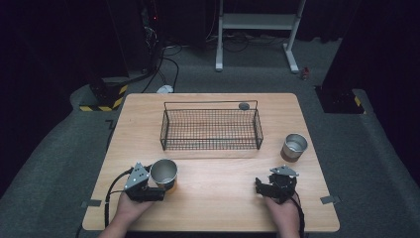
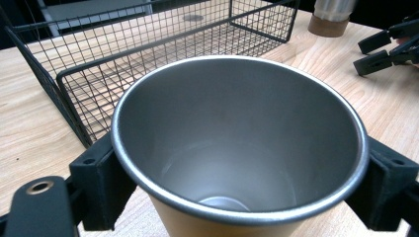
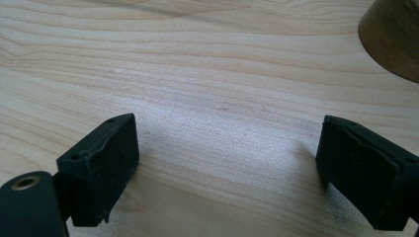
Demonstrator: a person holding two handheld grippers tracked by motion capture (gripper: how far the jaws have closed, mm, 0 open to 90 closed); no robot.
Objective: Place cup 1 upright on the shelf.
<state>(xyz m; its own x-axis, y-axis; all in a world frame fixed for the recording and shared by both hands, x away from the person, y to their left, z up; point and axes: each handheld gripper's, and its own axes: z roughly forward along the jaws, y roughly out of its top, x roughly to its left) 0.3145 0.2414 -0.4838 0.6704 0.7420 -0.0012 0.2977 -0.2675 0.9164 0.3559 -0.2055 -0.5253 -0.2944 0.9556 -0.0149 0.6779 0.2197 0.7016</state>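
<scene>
A steel cup with a tan sleeve stands upright at the table's front left. My left gripper is shut on it, its black pads pressing both sides just under the rim, and the cup's inside is empty. A second steel cup with a tan sleeve stands at the right, also seen beyond the basket and as a tan edge. At the front right my right gripper is open low over bare wood, nothing between its jaws.
A black wire basket sits empty at the middle back of the wooden table, its near corner close to the held cup. A small dark round object lies behind it. Grey carpet surrounds the table.
</scene>
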